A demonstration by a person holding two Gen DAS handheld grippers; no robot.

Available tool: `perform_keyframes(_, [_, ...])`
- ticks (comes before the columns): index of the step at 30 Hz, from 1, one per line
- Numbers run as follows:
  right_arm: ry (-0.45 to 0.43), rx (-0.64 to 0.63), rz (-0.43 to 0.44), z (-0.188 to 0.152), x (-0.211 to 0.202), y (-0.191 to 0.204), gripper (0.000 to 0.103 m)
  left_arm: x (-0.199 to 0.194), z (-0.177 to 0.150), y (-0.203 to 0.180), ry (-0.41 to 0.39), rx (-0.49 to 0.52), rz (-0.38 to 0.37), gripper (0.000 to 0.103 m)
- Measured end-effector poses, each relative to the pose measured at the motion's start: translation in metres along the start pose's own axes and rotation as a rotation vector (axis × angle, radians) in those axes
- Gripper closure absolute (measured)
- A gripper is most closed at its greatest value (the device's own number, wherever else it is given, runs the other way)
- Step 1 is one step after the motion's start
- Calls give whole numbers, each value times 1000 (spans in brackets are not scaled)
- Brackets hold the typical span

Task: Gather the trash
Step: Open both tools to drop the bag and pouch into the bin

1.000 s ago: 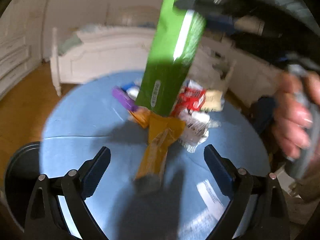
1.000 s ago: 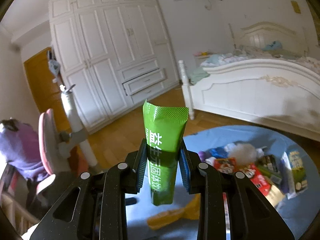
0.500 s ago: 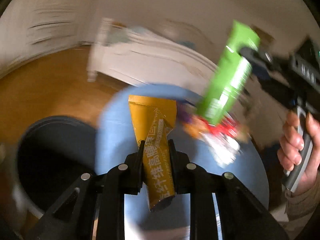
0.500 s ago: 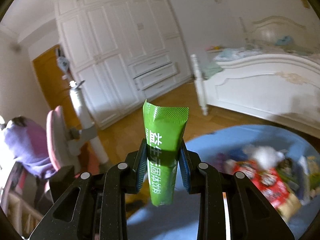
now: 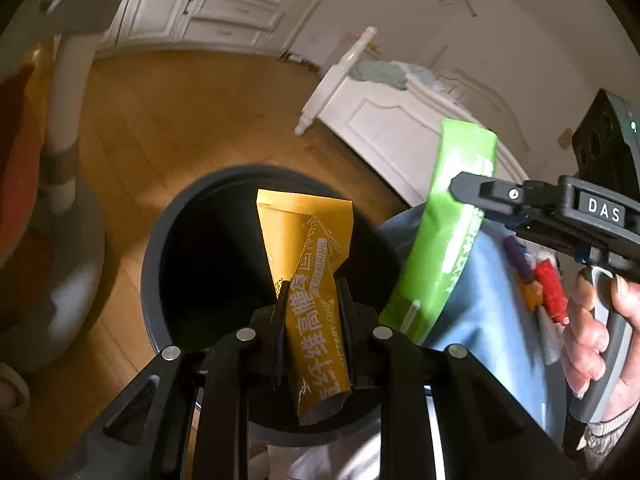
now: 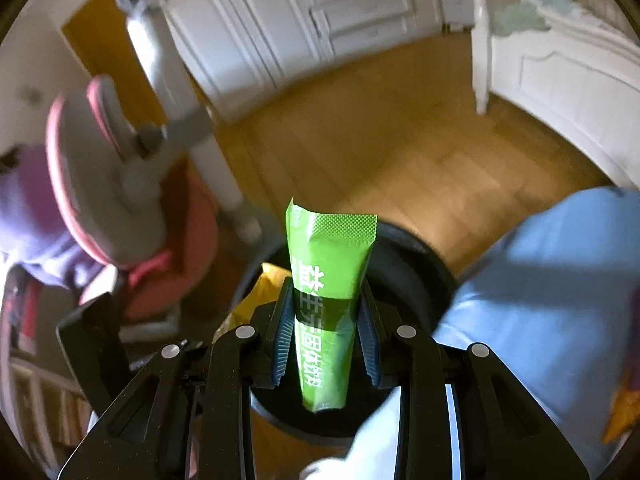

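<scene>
Left tool [image 5: 312, 324]: clenched on yellow sachet [image 5: 310, 280], pads pressing both its sides; sachet upright between them, top end flared.
Yellow sachet place: held over the dark mouth of the bin [image 5: 160, 240].
Right tool [image 6: 324, 332]: clenched on green sachet [image 6: 328, 272]; a hand [image 5: 596, 336] gripped its handle.
Green sachet place: upright in the pads, above the bin rim, just beside the yellow one, apart from it.
Bin: round, dark grey, on wood floor [image 5: 180, 120], against the tabletop [image 5: 480, 288] edge.
Tabletop: blue cloth, a few coloured wrappers [image 5: 548, 288] lying on it.
Behind: white bed [image 6: 560, 72], white wardrobe [image 6: 300, 12].
</scene>
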State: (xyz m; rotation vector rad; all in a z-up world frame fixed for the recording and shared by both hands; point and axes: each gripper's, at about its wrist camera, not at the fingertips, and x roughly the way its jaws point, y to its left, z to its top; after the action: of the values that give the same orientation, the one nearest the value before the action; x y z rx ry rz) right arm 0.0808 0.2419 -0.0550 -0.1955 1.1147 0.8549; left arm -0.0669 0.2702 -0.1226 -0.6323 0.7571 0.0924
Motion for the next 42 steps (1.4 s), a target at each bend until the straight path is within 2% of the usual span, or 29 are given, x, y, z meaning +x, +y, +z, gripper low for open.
perform_keyframes(4, [60,-36,-56,0,27,7,73,14,-2,11,22,-21,0,81])
perform_keyframes(11, [96,-81,-112,-9,51,10,72,25,-5,20,44,-22,18,79])
perform_keyframes(14, [92,-108,-123,-10,51,13,61,28,-4,18,56,-22,29,78])
perform_keyframes(15, [82,-118,-132,-10,49,14,53,29,-3,14,61,-22,34,77])
perform_keyframes(16, [73,-125,-136,-10,48,14,42,30,-3,14,67,-22,38,68])
perform_keyframes(17, [54,-135,-145,-10,44,15,37,29,-2,12,69,-24,45,51])
perform_keyframes(18, [39,-141,-146,-9,42,15,32,28,-2,11,62,-23,56,41])
perform_keyframes(19, [31,-145,-141,-9,39,15,32,25,-2,11,48,-21,65,27])
perform_keyframes(21, [16,-139,-119,-10,30,12,32,15,-2,8,15,-10,66,23])
perform_keyframes(26, [-71,-86,-52,-18,-9,-3,32,-4,-4,5,4,-25,45,21])
perform_keyframes(31, [-224,28,4,-42,-73,-39,29,-19,-8,-1,-16,-38,22,19])
perform_keyframes(34, [-323,94,6,-63,-118,-65,29,-25,-8,-15,-18,-19,16,19])
perform_keyframes(37, [-433,123,-8,-92,-163,-87,29,-31,-5,-43,-30,31,0,19])
perform_keyframes(42, [-574,176,-91,-150,-229,-135,29,-39,1,-132,-52,194,-86,19])
